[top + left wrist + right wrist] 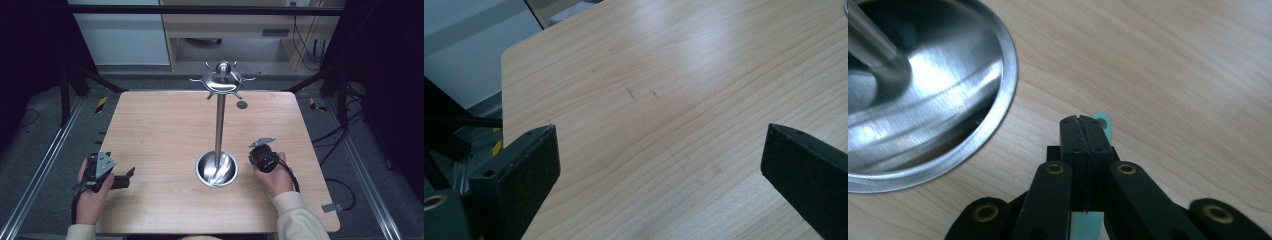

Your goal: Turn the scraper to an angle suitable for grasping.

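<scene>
Scene: one steel stand (218, 125), its dish base (998, 60) on the wooden surface (160, 130), one star-shaped hook crown on top, every hook bare.
Right tool (1084, 131): clenched on one thin mint-green strip (1102, 120), flat on the surface just beside the dish rim.
Left tool (659, 150): released, jaws wide apart over bare wood, well apart from the stand.
Progress: strip gripped, not yet lifted; carrying it to the stand likely remains.
Count: two tools, one stand, one strip.

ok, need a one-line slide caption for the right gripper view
Right gripper shut on a thin pale-green strip lying on the wooden table, beside the steel stand base.
</scene>
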{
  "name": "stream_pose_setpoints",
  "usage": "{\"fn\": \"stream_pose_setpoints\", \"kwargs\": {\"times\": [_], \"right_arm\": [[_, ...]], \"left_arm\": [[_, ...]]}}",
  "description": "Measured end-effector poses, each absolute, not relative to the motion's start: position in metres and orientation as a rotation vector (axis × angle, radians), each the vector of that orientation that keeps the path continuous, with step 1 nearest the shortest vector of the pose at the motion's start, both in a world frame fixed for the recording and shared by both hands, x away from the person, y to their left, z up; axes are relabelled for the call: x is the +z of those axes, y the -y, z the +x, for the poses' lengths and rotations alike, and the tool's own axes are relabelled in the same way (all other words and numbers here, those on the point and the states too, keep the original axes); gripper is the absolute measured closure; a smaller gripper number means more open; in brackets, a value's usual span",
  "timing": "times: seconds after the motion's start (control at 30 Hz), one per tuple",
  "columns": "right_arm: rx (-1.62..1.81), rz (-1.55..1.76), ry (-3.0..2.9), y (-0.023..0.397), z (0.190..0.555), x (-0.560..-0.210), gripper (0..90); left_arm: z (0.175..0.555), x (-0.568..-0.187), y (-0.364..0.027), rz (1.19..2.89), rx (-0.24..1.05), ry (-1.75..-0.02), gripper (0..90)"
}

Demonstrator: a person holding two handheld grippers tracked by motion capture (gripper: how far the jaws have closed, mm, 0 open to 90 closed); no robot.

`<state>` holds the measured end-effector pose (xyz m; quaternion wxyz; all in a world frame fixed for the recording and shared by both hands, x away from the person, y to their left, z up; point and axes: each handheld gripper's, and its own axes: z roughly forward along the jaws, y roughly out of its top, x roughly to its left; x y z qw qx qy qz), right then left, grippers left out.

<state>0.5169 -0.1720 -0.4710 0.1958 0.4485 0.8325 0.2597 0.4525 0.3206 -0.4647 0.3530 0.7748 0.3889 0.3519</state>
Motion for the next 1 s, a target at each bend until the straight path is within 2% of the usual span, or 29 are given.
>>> {"fn": "stream_pose_setpoints", "kwargs": {"times": [0.53,1.0], "right_arm": [[0.675,1.261,-2.377,0.172,0.522,-0.480,89.0],[0.650,1.417,-2.283,0.195,0.526,-0.478,88.0]], "left_arm": [[0.452,-0.464,-0.320,2.008,0.906,-1.002,2.2],[0.452,-0.465,-0.320,2.009,0.906,-1.002,2.1]]}}
